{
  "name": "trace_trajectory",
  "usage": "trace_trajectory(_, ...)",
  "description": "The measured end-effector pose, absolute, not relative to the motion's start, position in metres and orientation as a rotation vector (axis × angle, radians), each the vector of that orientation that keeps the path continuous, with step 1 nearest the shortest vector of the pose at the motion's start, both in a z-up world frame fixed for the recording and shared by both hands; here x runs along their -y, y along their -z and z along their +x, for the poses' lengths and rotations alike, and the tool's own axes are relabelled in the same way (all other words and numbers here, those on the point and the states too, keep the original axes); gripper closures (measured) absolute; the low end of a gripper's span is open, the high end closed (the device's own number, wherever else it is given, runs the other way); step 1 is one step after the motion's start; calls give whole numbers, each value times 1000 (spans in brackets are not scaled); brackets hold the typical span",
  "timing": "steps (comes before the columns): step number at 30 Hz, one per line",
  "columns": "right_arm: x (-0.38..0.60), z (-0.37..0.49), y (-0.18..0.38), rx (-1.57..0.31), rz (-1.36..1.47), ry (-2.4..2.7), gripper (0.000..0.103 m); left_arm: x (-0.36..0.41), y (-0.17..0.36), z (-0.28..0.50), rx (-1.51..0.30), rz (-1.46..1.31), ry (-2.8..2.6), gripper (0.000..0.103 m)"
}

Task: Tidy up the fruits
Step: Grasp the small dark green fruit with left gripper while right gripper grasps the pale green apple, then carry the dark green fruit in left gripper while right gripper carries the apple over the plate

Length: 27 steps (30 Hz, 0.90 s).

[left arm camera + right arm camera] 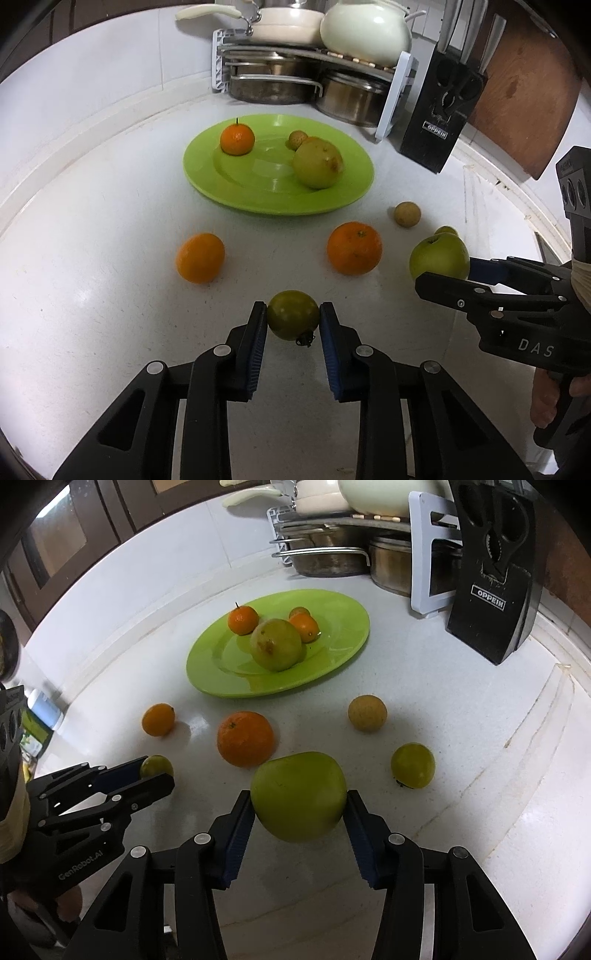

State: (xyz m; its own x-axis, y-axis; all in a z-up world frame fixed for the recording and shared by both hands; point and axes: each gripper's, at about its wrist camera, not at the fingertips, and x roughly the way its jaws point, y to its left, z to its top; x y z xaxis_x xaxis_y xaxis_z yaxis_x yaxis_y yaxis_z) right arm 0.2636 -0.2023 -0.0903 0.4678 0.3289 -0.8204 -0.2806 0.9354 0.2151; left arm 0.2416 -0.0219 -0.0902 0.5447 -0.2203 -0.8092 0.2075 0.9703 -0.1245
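The plate (343,602) sits mid-counter before the pot rack (428,579) and holds four fruits: a guava (276,644), two oranges and a small brown one. The left view hides the second orange behind the guava. Still loose on the counter (92,314) are a large orange (354,248), a smaller orange (200,257), a brown fruit (407,214) and a green fruit (412,765), which the left view barely shows behind the apple. The left gripper (293,320) is narrowed onto a small green fruit (293,318), pads touching its sides; the right gripper (299,806) is clamped on an apple (299,795). Both fruits look at or just above the counter. By my count, under half is done: two in hand, four more to fetch.
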Motion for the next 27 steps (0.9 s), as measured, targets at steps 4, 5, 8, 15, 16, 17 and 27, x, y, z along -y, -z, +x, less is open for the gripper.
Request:
trace_trajectory(4, 201, 260, 79, -989, 49, -375, 53, 19, 79, 238, -933, -17, 262, 74)
trace_trajectory(5, 201, 260, 74, -980, 49, -377, 53, 19, 77, 238, -926, -16, 265, 74)
trace_trajectory(8, 199, 260, 65, -953, 55, -378, 53, 17, 68, 238, -896, -9, 273, 74)
trace_trajectory(15, 191, 267, 46, -897, 62, -371, 53, 10, 47, 250, -830, 15, 270, 74)
trace_trajectory(16, 190, 269, 43, -891, 62, -370, 53, 8, 45, 253, -824, 17, 271, 74)
trace_trajectory(17, 188, 272, 41, -883, 64, -368, 53, 7, 43, 255, -817, 21, 271, 74)
trace_trajectory(27, 169, 298, 17, -817, 54, -372, 53, -3, 19, 285, -766, 52, 292, 74)
